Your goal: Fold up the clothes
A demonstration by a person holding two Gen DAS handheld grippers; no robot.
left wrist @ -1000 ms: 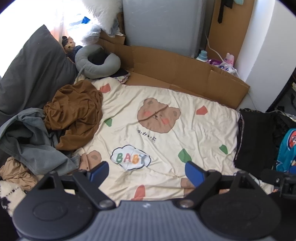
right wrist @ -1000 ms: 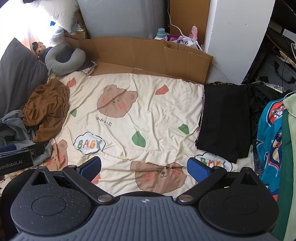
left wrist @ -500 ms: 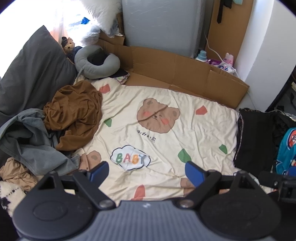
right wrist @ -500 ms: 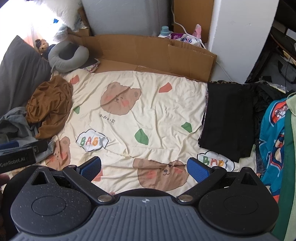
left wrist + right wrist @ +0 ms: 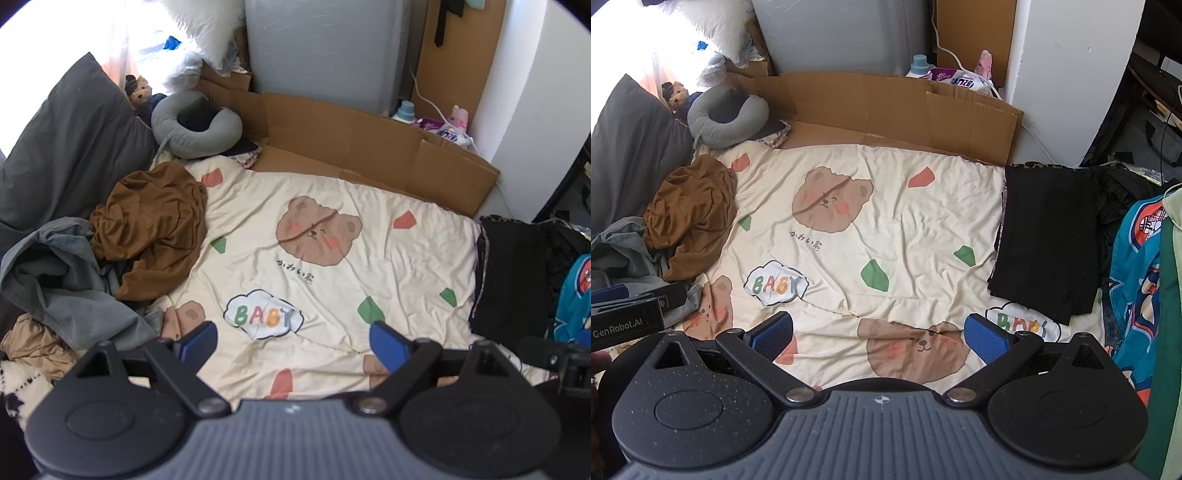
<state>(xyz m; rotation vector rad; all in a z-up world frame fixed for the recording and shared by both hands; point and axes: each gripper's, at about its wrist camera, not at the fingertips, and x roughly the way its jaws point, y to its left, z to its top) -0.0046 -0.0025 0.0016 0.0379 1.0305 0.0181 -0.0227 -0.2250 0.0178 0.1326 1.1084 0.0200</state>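
Cream cotton fills the left wrist view: the bear-print bedsheet [image 5: 332, 258] lies bare in the middle, and the left gripper [image 5: 291, 341] hangs above it at six o'clock, jaws wide with nothing between them. At nine o'clock sits the unfolded heap: a brown garment [image 5: 151, 225] slumped over a grey garment [image 5: 62, 280], with a tan piece [image 5: 33, 343] just beside them at eight. Risk here, I'd say: those clothes overlap, so a grab at the brown one could drag the grey along.

Over to the right wrist view: the right gripper [image 5: 879, 334] is at six o'clock, jaws wide as well, empty. At three o'clock a black folded garment [image 5: 1045, 236] rests on the sheet's edge; a careless sweep with the next piece could knock it open. The brown heap shows at nine o'clock, well apart from these jaws.

Containers: flattened cardboard [image 5: 886, 107] runs along twelve o'clock, holding nothing that I can make out; a detergent bottle [image 5: 918, 66] stands behind it.
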